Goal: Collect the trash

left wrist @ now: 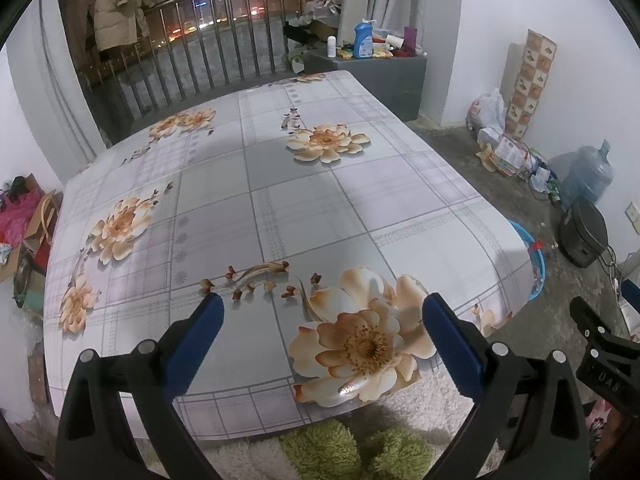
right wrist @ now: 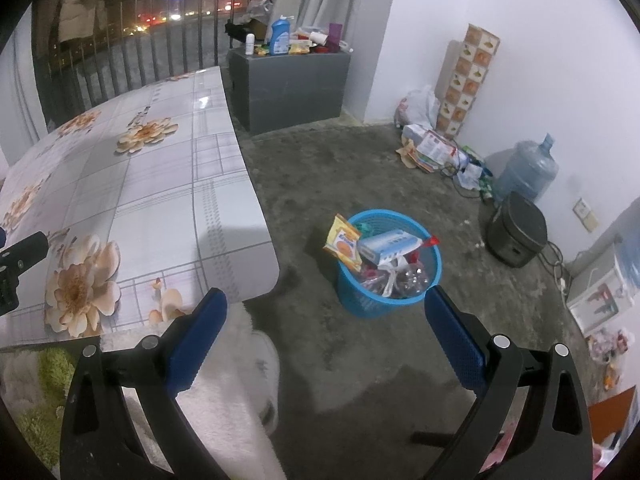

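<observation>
A blue plastic waste basket [right wrist: 352, 300] stands on the concrete floor right of the table. It holds a yellow snack packet [right wrist: 342, 242], a white and blue box [right wrist: 386, 244], a crushed clear bottle [right wrist: 412, 276] and other wrappers. Its rim shows past the table edge in the left wrist view [left wrist: 534, 258]. My left gripper [left wrist: 322, 306] is open and empty above the near end of the flowered table [left wrist: 280, 208]. My right gripper [right wrist: 326, 300] is open and empty above the floor, near the basket.
A grey cabinet [right wrist: 292, 88] with bottles stands at the back. A water jug [right wrist: 528, 172], a black cooker [right wrist: 516, 232], bags and papers [right wrist: 432, 144] line the right wall. A fluffy white and green cloth [left wrist: 340, 448] lies below the grippers. The table's corner [right wrist: 268, 268] is close to the basket.
</observation>
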The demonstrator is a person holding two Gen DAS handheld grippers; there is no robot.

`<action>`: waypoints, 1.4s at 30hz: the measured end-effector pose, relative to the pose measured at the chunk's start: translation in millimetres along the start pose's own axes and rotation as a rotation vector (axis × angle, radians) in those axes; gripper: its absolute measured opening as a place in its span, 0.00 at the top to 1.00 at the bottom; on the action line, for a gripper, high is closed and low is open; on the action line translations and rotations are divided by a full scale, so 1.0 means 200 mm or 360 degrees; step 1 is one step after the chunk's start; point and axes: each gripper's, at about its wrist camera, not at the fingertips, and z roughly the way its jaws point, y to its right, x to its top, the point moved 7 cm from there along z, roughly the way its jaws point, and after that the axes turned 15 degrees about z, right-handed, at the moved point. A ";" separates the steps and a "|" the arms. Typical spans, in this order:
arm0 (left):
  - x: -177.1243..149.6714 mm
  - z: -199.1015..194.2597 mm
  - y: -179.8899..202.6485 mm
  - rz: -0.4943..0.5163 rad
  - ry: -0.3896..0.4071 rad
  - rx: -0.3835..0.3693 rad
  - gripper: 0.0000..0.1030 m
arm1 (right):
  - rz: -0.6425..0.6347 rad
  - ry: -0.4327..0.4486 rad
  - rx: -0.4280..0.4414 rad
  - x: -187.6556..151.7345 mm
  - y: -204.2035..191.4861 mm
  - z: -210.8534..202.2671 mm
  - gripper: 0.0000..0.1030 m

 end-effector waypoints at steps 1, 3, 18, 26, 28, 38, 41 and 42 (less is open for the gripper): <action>0.00 0.00 0.00 -0.0002 0.0001 0.0003 0.06 | -0.0002 0.0001 0.0000 0.00 0.00 0.00 0.08; 0.00 0.00 0.00 -0.0003 0.0001 0.0006 0.06 | -0.0003 0.0002 0.0000 0.00 0.00 0.00 0.08; -0.02 -0.01 -0.02 -0.0029 -0.0003 0.0018 0.06 | -0.0019 0.0003 0.0006 0.01 -0.02 0.00 0.08; -0.02 -0.01 -0.03 -0.0032 -0.0003 0.0020 0.06 | -0.0019 0.0004 0.0006 0.01 -0.02 0.00 0.08; -0.02 -0.01 -0.03 -0.0032 -0.0003 0.0020 0.06 | -0.0020 0.0004 0.0005 0.01 -0.02 0.00 0.08; -0.02 -0.01 -0.03 -0.0037 -0.0002 0.0023 0.06 | -0.0019 0.0005 0.0004 0.00 -0.03 0.00 0.08; -0.02 -0.01 -0.03 -0.0037 -0.0001 0.0024 0.06 | -0.0017 0.0004 0.0003 0.00 -0.03 0.00 0.08; -0.02 -0.01 -0.04 -0.0037 -0.0001 0.0023 0.06 | -0.0017 0.0005 0.0004 0.00 -0.03 0.00 0.08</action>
